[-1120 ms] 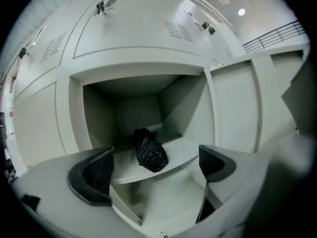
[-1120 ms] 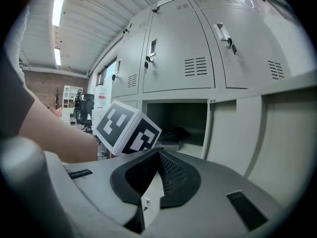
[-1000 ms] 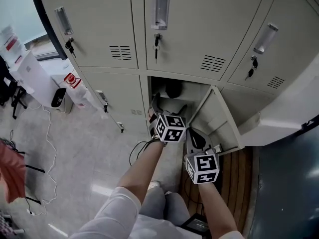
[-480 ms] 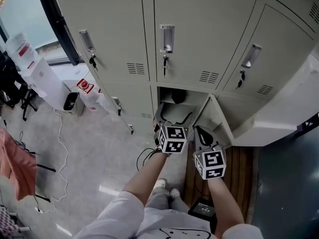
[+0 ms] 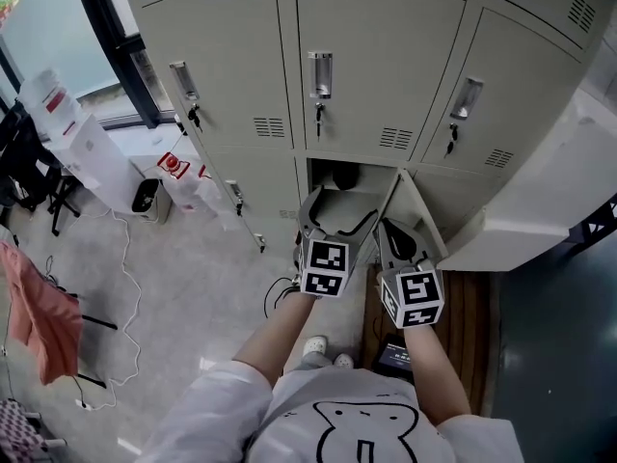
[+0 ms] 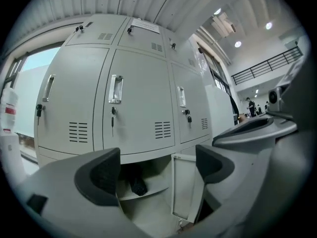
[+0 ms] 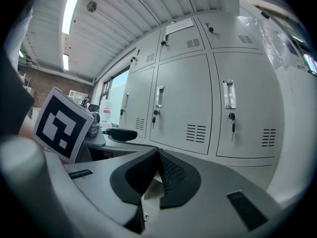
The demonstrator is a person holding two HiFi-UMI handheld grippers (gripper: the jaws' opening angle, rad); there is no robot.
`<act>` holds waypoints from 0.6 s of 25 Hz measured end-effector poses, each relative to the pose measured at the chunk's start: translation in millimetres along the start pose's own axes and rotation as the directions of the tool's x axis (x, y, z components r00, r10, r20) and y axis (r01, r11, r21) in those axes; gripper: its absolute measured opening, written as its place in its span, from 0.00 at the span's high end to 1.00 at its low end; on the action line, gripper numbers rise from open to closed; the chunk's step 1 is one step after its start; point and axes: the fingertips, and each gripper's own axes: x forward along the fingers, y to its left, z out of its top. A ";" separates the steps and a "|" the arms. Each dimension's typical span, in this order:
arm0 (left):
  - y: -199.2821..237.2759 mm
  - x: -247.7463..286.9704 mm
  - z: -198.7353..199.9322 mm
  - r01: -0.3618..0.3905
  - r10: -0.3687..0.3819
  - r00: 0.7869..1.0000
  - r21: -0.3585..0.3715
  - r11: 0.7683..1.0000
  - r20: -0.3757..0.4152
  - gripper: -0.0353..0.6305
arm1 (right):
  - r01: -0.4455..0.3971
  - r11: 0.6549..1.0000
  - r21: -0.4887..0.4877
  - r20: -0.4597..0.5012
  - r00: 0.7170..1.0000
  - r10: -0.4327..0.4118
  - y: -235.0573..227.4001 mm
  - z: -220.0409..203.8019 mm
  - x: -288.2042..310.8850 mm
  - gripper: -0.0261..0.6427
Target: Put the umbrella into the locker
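Your left gripper [image 6: 158,170] has its jaws spread wide and just starting to close, with nothing clamped between them. Through the gap you are looking at the open bottom compartment of the locker [image 6: 163,170], which lies ahead of that gripper and a little below it.

The umbrella [image 6: 136,185] is already inside. It is a dark folded roll lying on the shelf [image 6: 151,191], well apart from the pads and toward the left side of the gap, just past your left-hand jaw. Its long axis seems to run front to back, with one end facing you, though the compartment is too dim to be sure. In the head view the umbrella [image 5: 337,176] shows as a dark lump deep in the opening, straight beyond the left gripper [image 5: 337,222].

To the right of the umbrella, the door [image 6: 185,187] hangs open from the compartment's right side. In the head view the door [image 5: 416,215] stands just ahead of your right gripper [image 5: 388,228], which is the nearer of the two to it.

That right gripper [image 7: 157,175] has its jaws pressed together and holds nothing.

With the umbrella stowed, the door looks like the only job left, and it sits on your right hand's side.
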 end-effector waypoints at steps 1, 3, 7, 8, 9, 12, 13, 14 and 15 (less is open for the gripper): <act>1.1 -3.5 6.8 -0.004 0.005 1.000 -0.005 1.000 0.017 0.20 | -0.002 1.000 -0.005 0.011 1.000 0.002 0.7 4.8 -1.7 0.94; 4.1 -11.1 20.3 -0.016 0.016 0.998 -0.016 1.000 0.054 0.33 | 0.001 1.000 -0.013 0.032 0.999 0.000 1.1 15.4 -6.8 0.94; 1.4 -23.5 44.9 -0.013 0.013 0.993 0.002 1.000 0.119 0.40 | 0.019 0.999 -0.038 0.079 0.997 -0.016 -2.9 38.8 -18.7 0.94; -0.6 -25.6 50.4 -0.012 0.010 0.991 0.013 1.000 0.134 0.44 | 0.024 0.999 -0.045 0.091 0.996 -0.020 -4.6 44.4 -21.0 0.94; -3.0 -27.3 55.6 -0.008 0.005 0.989 0.022 1.000 0.147 0.48 | 0.028 0.998 -0.051 0.105 0.994 -0.022 -6.3 50.0 -23.1 0.94; -7.5 -32.3 68.4 -0.007 0.002 0.983 0.030 1.000 0.185 0.63 | 0.026 0.998 -0.065 0.149 0.989 -0.016 -8.4 63.7 -28.4 0.94; -7.9 -33.7 71.4 -0.012 0.006 0.981 0.032 0.999 0.194 0.71 | 0.022 0.997 -0.069 0.162 0.987 -0.010 -8.3 67.1 -29.4 0.94; -8.4 -34.6 74.0 -0.016 0.009 0.980 0.036 0.999 0.198 0.82 | 0.017 0.997 -0.071 0.174 0.985 -0.004 -8.4 70.2 -30.0 0.94; -9.5 -35.1 76.3 -0.016 0.007 0.980 0.042 0.999 0.201 0.85 | 0.011 0.998 -0.069 0.185 0.983 0.002 -8.7 73.0 -30.4 0.94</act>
